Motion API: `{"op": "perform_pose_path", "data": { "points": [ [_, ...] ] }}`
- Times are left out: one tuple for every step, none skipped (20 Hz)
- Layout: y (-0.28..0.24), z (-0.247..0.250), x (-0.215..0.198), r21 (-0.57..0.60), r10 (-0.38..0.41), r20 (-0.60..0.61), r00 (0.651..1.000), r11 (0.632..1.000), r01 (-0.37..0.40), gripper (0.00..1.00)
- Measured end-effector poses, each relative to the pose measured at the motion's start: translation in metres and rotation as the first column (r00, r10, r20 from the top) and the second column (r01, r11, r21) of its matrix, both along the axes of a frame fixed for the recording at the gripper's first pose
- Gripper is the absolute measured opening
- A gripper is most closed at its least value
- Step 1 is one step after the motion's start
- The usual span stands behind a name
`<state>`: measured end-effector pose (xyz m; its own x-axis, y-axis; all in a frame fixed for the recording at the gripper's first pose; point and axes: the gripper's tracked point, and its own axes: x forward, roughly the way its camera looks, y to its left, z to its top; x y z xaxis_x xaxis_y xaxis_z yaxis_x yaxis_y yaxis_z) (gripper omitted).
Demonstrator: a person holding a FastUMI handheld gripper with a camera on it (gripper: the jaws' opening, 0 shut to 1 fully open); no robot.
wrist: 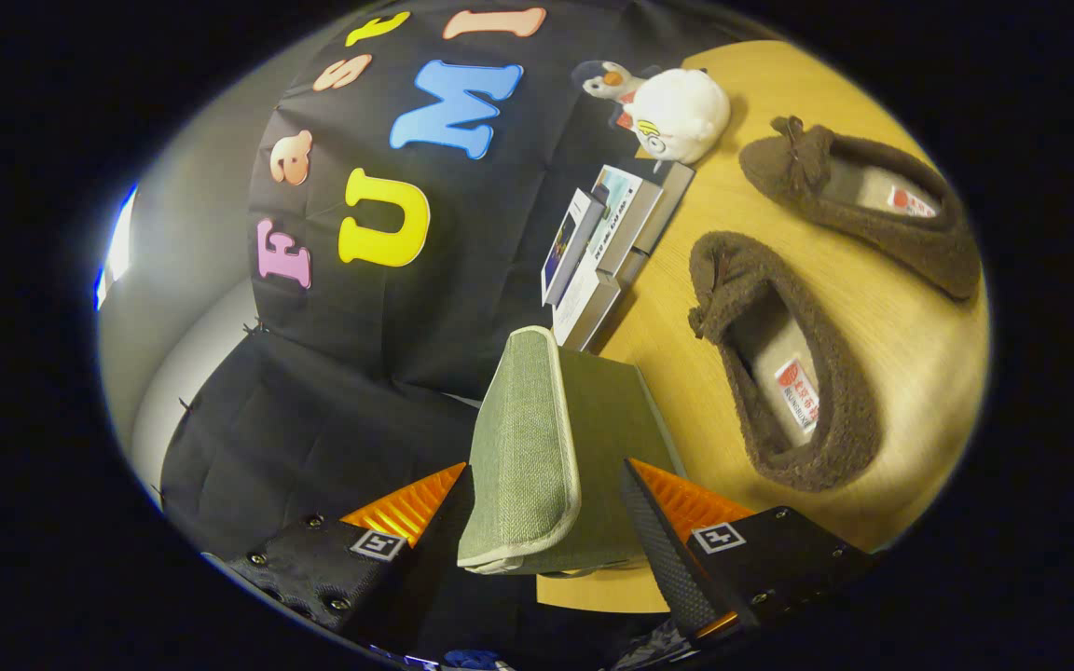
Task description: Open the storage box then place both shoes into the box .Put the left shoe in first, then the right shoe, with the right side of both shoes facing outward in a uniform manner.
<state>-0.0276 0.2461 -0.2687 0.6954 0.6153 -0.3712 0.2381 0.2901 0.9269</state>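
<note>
i have one claw [537, 522] in front of me, its two fingers [406, 508] spread apart with the green fabric storage box [537, 447] standing in the gap between them. the box's lid flap [523, 438], edged in pale piping, is raised on edge toward me; neither finger looks pressed against it, and a dark gap shows on the one side, so i call the claw parted and holding nothing.

the view is tilted, so the wooden surface [910, 345] runs up and off to one side. on it i count two brown fuzzy shoes. the nearer shoe [779, 363] lies just beyond the box, its opening facing up, a pale insole with a red label showing inside and a small bow at the toe. the farther shoe [863, 205] lies apart from the first, deeper onto the surface, also opening up, also with a bow and a red label inside. neither shoe is in the box.

along the back edge of the surface, against the black booth wall [332, 410], i count one small stack of books [607, 247], about three or four of them. just past the books sits one white plush toy [672, 107] with a second smaller figure at its side; i cannot tell whether that is part of the same toy.
</note>
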Motion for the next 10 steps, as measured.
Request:
{"op": "perform_pose_path", "data": {
  "points": [
    [0.003,-0.003,0.001,0.037,-0.009,-0.02,1.0,0.999,0.01,0.96],
    [0.007,-0.005,0.0,0.073,-0.017,-0.039,0.999,0.997,0.02,0.96],
    [0.009,-0.006,0.001,0.109,-0.024,-0.056,0.998,0.994,0.03,0.96],
    [0.012,-0.008,0.004,0.142,-0.028,-0.071,0.997,0.989,0.038,0.96],
    [0.015,-0.008,0.005,0.171,-0.031,-0.084,0.996,0.984,0.045,0.96],
    [0.018,-0.008,0.005,0.195,-0.03,-0.095,0.995,0.98,0.048,0.96],
    [0.019,-0.006,0.005,0.217,-0.029,-0.101,0.994,0.975,0.05,0.95],
    [0.022,-0.006,0.006,0.238,-0.025,-0.106,0.994,0.97,0.05,0.95],
    [0.026,-0.004,0.006,0.257,-0.019,-0.108,0.994,0.965,0.047,0.96],
    [0.029,-0.001,0.007,0.274,-0.013,-0.108,0.994,0.961,0.043,0.95]
  ]
}}
